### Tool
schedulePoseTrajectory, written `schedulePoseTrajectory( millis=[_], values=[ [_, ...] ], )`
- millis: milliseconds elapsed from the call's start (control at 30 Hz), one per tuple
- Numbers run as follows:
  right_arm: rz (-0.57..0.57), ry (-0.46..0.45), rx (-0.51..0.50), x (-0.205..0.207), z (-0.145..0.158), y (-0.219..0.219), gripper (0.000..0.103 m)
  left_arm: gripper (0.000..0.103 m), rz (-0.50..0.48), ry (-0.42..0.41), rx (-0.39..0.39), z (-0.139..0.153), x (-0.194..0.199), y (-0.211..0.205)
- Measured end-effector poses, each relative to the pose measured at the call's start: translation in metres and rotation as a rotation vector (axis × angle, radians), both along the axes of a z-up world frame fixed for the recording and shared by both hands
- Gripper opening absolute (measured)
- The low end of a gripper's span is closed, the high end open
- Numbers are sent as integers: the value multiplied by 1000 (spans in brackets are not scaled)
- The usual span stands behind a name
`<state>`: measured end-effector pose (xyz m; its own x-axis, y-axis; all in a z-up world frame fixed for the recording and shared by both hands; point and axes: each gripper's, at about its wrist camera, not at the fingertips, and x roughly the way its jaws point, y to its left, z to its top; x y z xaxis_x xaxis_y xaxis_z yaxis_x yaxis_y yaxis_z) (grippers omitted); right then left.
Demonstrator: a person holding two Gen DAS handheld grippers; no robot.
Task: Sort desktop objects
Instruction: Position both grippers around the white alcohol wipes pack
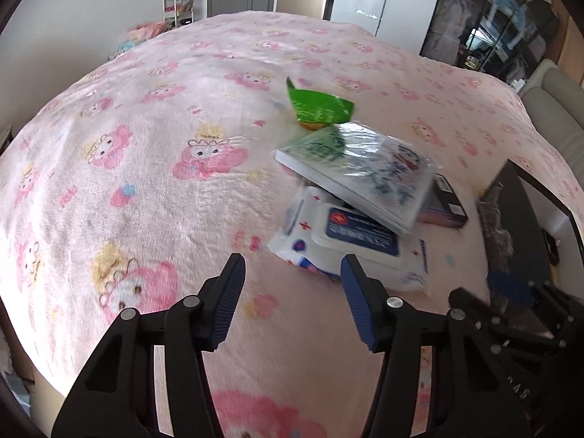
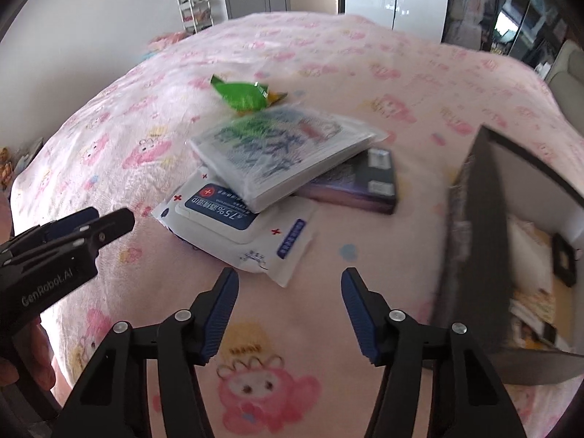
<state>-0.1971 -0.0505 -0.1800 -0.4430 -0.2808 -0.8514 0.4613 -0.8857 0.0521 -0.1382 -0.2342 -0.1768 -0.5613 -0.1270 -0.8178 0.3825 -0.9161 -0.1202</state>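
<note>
Surface: a table draped in a pink cartoon-print blanket (image 2: pixel 365 73). Left to right in the right wrist view: the left gripper (image 2: pixel 109 219) enters from the left edge, its tip just beside the wet wipes pack (image 2: pixel 255 241); in its own view the left gripper (image 1: pixel 292 284) stands released, nothing between the fingers. A green snack packet (image 2: pixel 244 95) lies behind the pile. A plastic-wrapped book (image 2: pixel 284 153) lies tilted across the wipes pack and a dark purple box (image 2: pixel 361 189). A dark open storage box (image 2: pixel 485 241) stands at the right, contents unclear through blur. The right gripper (image 2: pixel 288 299) hangs above bare blanket near the wipes pack, released, grasping nothing.
</note>
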Motion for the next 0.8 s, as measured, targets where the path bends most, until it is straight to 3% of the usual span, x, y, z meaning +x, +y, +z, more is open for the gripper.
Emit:
schedulePoseTrajectory(
  millis=[233,467,800],
  values=[
    [-25,-41,-7,-20,-19,-11,55,56,-8,-32,14,-25,-26,-17],
    [-41,-103,-36,-38,-33,-20,55,58,-9,-44,102,-49,-44,-21],
    [-19,-131,-7,-39,-50,-34,56,75,-12,-50,131,-58,-55,-23]
  ],
)
